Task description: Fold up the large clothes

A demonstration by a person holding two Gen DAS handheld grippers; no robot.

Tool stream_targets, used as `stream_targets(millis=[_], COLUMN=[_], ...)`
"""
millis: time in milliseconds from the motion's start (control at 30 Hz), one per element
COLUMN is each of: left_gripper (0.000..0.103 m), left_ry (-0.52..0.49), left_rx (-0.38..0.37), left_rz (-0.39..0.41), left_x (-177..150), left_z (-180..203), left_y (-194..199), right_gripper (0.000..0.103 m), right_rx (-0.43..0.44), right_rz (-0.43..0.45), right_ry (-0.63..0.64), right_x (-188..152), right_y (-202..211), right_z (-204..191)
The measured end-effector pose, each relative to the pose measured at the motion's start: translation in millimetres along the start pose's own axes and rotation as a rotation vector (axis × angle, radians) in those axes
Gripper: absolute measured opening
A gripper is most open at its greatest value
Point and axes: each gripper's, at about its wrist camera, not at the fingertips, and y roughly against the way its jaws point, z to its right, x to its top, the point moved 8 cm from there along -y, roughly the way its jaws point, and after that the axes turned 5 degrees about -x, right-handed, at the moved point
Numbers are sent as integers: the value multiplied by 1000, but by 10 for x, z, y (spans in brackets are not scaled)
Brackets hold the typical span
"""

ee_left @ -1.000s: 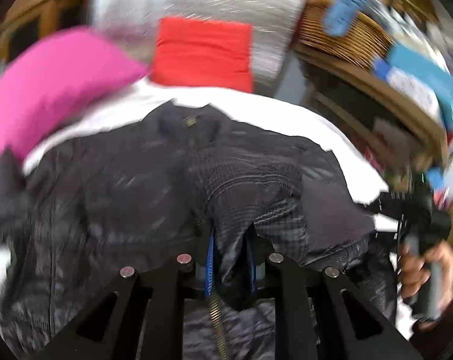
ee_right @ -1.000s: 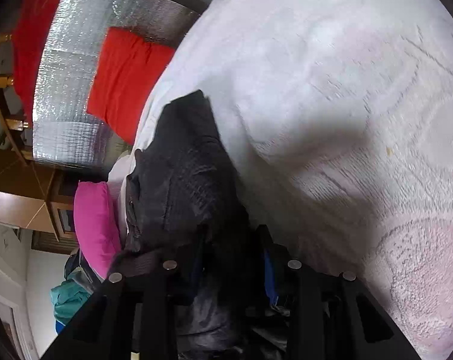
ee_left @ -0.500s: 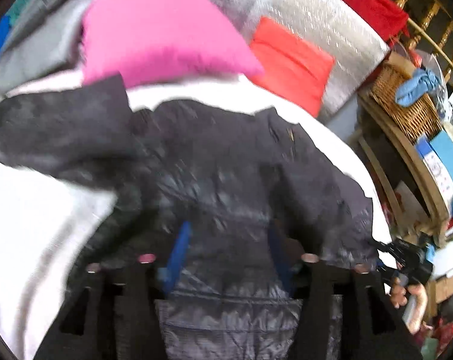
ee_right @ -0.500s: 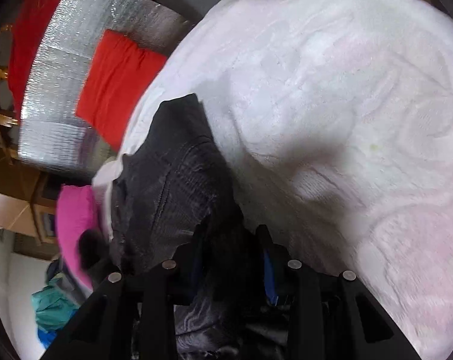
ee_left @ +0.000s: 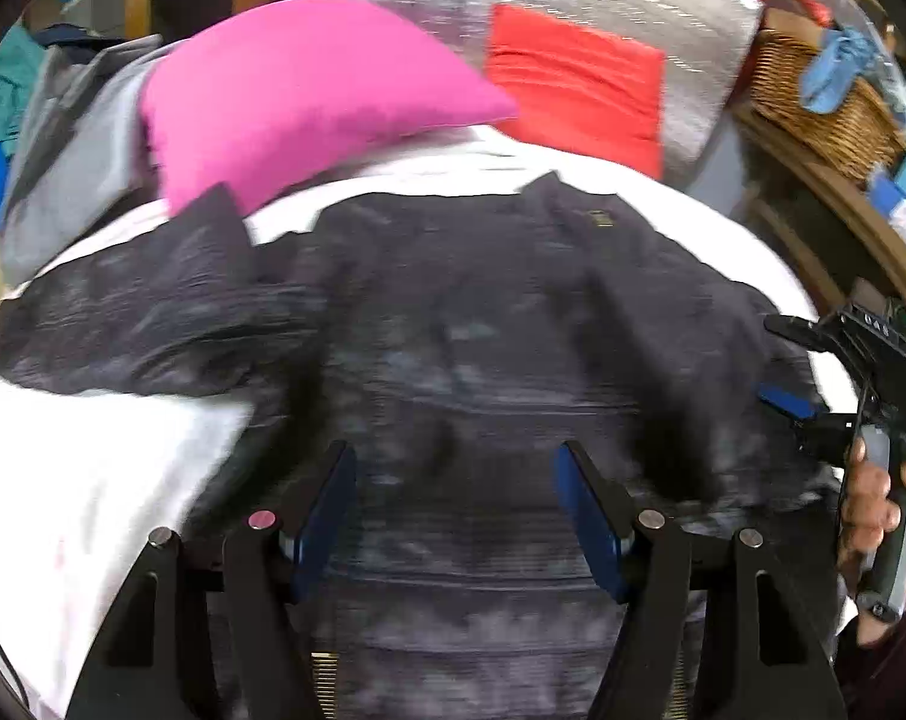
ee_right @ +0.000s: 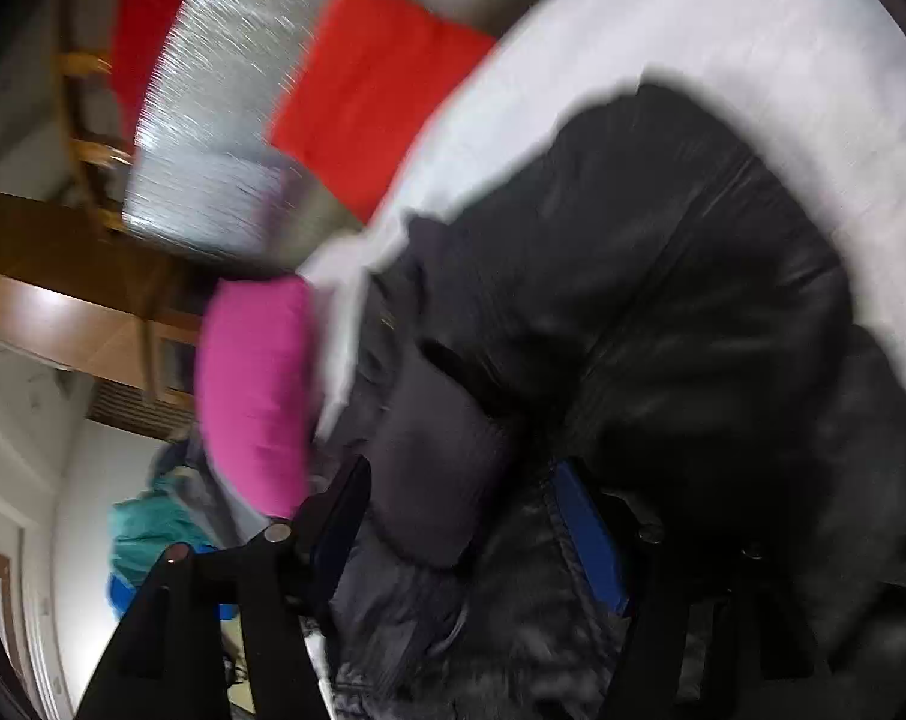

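Left claw (ee_left: 453,510) spread apart over the dark jacket (ee_left: 483,330); right claw (ee_right: 459,516) likewise apart (fabric between).

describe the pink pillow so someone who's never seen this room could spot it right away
Start at the bed with the white cover. At its head, beyond the dark jacket, lies the pink pillow. A flatter red cushion stands beside it; only the pillow is plump and magenta.
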Motion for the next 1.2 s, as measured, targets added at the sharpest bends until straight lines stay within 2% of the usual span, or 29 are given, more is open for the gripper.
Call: stream_targets(millis=[67,100,133,167,200,267,333,367,433,533,600,667,700,733,800,867,933,967,1000,1033,1067,1100,1133,1167,1200], left_gripper=[70,70,70,70,70,70,70,70,70,70,70,70,68,63,31,30,29,29,29,29,29,29,29,26,25], left_ry=[38,61,78,103,137,191,237,257,264,235,208,198,199,198,172,149,124,112,106,102,94,77,62,32,8], left_rx=[33,41,45,54,71,89,88,81,66,42,19,-15,-39,-64,-105,-108,-67,-47,-37,-33,-29,-22,-10,9,24], left_rz=[-8,-12,-10,-6,2,14,24,29,37,69,70,32,1,-23,-82,-109,-114,-111,-108,-108,-104,-96,-88,-73,-61], left_x=[-2,-3,-7,4,21,46,47,44,40,67,76,41,10,-22,-77,-96,-92,-73,-61,-51,-32,-12,8,34,62], left_z=[-226,-335,-409,-512,-647,-829,-947,-988,-988,-889,-781,-680,-609,-531,-353,-250,-178,-156,-130,-120,-97,-72,-58,-22,3], left_y=[13,28,40,65,100,147,199,227,271,332,304,198,110,39,-136,-264,-393,-452,-494,-534,-586,-628,-665,-715,-758], right_gripper=[67,66,64,64,64,64,68,69,69,69,69,69,69,69,69,69,69,69,65,49,44,39,29,26,19], right_rx=[26,71,139,247,306,478,523,486,320,-18,-192,-309,-368,-394,-386,-363,-361,-315,-277,-276,-308,-350,-374,-398,-395], right_rz=[0,-17,-43,-71,-83,-119,-109,-82,38,240,331,363,338,313,256,203,157,121,82,56,54,78,90,114,144], right_ry=[-26,-28,-24,-3,24,134,210,248,301,273,244,247,228,201,135,125,129,127,132,151,183,235,272,290,296], right_x=[17,-18,-72,-158,-234,-465,-591,-597,-454,-10,254,438,513,562,619,627,654,625,567,530,492,486,475,481,487], right_y=[-118,-142,-140,-84,-39,210,408,481,614,873,1072,1178,1180,1159,1075,980,869,774,699,625,584,579,586,632,713], right_z=[-49,-158,-297,-545,-718,-1228,-1426,-1432,-1256,-665,-261,78,300,470,781,967,1057,1030,1005,975,968,927,866,823,765])
